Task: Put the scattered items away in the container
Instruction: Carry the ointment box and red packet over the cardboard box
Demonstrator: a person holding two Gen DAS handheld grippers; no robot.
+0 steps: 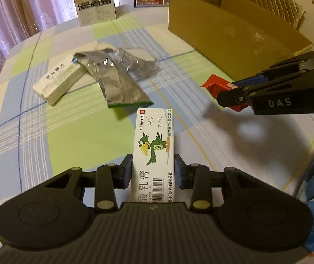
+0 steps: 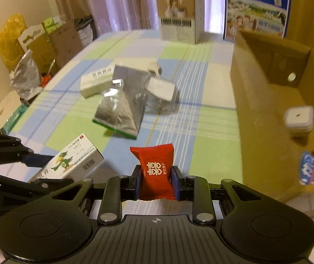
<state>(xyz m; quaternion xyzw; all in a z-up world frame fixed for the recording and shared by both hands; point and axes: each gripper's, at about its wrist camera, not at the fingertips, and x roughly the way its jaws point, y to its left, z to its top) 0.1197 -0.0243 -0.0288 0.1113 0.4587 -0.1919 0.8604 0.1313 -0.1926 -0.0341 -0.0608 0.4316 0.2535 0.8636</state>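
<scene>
Currently, left gripper: jaws clamped on white parrot-print box, clear of the tabletop.
Right gripper: jaws clamped on red candy packet.
Cardboard container: right, on tabletop.

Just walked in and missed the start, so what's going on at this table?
A person is tidying with two handheld grippers. The left gripper is shut on a white ointment box with a green bird on it; the right gripper is shut on a red candy packet. Both are off the table. The cardboard box on the right already holds a few things. A silver pouch and a white-green box lie on the checked tablecloth.
</scene>
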